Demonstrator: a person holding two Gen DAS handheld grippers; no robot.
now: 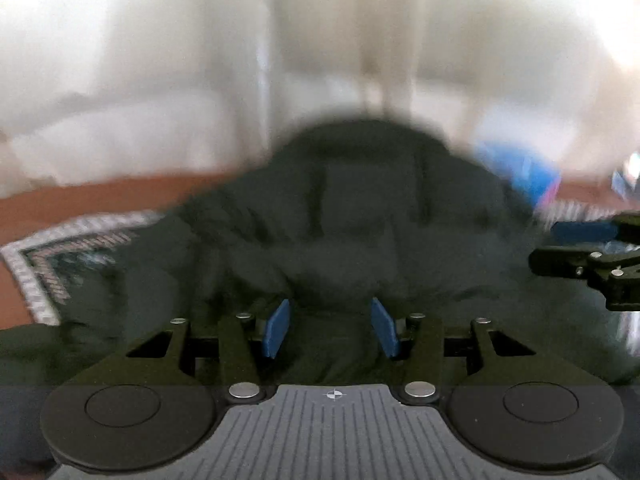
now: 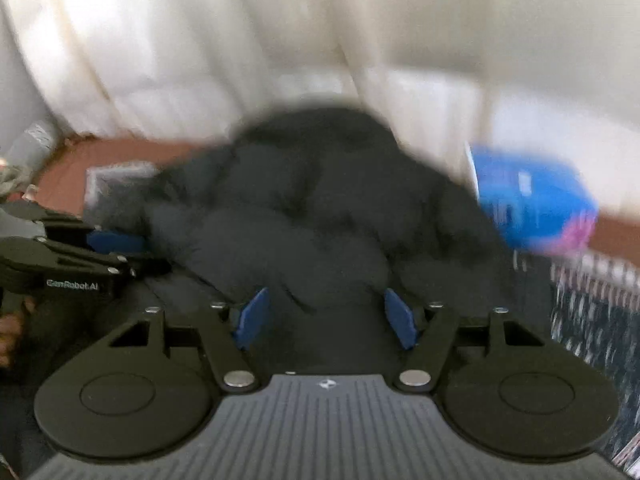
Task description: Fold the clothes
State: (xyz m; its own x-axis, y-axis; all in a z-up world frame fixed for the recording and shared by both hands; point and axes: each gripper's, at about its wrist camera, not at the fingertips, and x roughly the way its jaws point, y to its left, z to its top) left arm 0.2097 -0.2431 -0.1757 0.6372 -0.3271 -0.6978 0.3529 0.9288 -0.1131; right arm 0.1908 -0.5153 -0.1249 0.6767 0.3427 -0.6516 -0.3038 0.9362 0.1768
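A dark puffy jacket (image 1: pixel 360 220) lies heaped on a patterned rug (image 1: pixel 60 256); both views are blurred. My left gripper (image 1: pixel 330 326) hovers low over the jacket's near edge, its blue pads (image 1: pixel 276 328) apart, with dark cloth below them and no pad pressing on it. My right gripper (image 2: pixel 326 318) stands open over the same jacket (image 2: pixel 320 208), a puffy fold bulging just ahead of its pads (image 2: pixel 402 320). Each gripper shows in the other's view: the right gripper (image 1: pixel 548 246) at the right edge, the left gripper (image 2: pixel 140 256) at the left edge.
A blue and pink package (image 2: pixel 532 200) sits behind the jacket on the right. Red-brown floor (image 1: pixel 60 200) surrounds the rug (image 2: pixel 592 312). White drapery or furniture (image 2: pixel 200 60) fills the background. A person's hand (image 2: pixel 8 332) holds the left gripper.
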